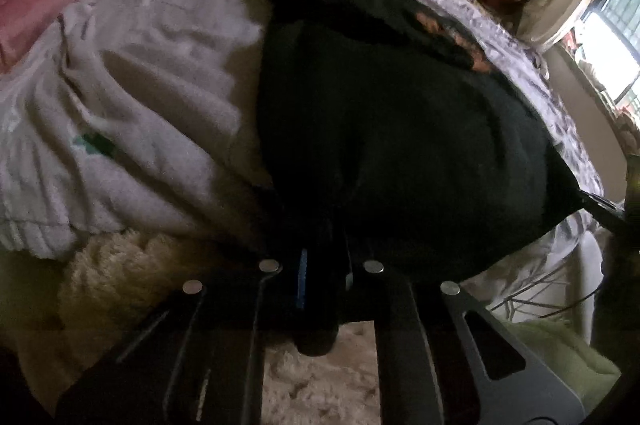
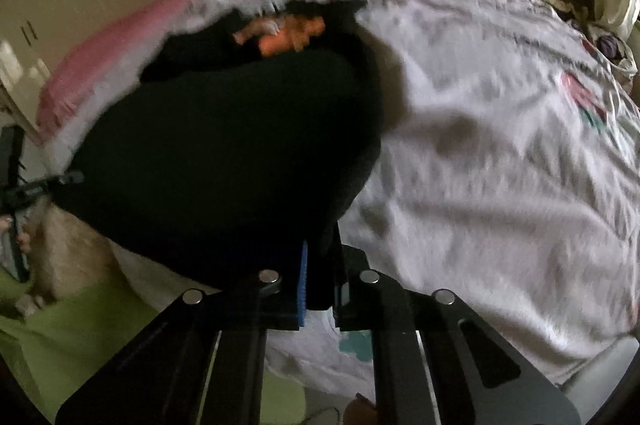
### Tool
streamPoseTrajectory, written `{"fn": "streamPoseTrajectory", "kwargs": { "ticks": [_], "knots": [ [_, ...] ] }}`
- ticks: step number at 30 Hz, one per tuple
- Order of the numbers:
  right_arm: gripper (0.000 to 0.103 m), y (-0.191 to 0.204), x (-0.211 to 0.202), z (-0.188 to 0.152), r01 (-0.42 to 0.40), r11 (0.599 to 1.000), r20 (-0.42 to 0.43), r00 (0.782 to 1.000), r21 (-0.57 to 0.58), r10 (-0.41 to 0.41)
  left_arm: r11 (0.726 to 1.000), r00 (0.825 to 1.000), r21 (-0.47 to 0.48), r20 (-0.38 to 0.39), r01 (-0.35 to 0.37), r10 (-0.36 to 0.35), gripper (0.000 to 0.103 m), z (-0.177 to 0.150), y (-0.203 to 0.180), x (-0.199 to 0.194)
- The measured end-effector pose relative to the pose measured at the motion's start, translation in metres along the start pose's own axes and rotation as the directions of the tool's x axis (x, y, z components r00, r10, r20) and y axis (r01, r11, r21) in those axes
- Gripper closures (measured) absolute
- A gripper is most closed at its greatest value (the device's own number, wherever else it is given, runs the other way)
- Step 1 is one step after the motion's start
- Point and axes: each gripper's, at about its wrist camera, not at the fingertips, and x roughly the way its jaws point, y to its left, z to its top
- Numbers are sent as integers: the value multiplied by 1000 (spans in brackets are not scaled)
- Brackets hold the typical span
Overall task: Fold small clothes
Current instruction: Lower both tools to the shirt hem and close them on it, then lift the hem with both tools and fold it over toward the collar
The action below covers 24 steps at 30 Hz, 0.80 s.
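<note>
Both grippers pinch the black garment's (image 1: 380,129) near edge.

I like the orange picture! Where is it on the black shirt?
In the right wrist view the orange print sits at the far end of the black shirt, near the pink blanket.

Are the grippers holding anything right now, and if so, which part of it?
Both are shut on the black garment with an orange print: the left gripper and the right gripper each pinch its near edge, at opposite ends.
</note>
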Motion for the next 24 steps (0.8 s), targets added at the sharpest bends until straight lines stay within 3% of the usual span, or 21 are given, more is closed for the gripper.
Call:
{"fn": "streamPoseTrajectory", "kwargs": {
  "ticks": [10, 24],
  "knots": [
    [95, -2, -50, 42, -50, 999, 244, 969, 16, 44, 999, 992, -8, 118, 36, -35, 101, 39, -10, -40],
    [95, -16, -68, 85, -59, 993, 396, 918, 102, 14, 1000, 973, -15, 231, 9, -6, 101, 100, -22, -67]
  ]
}}
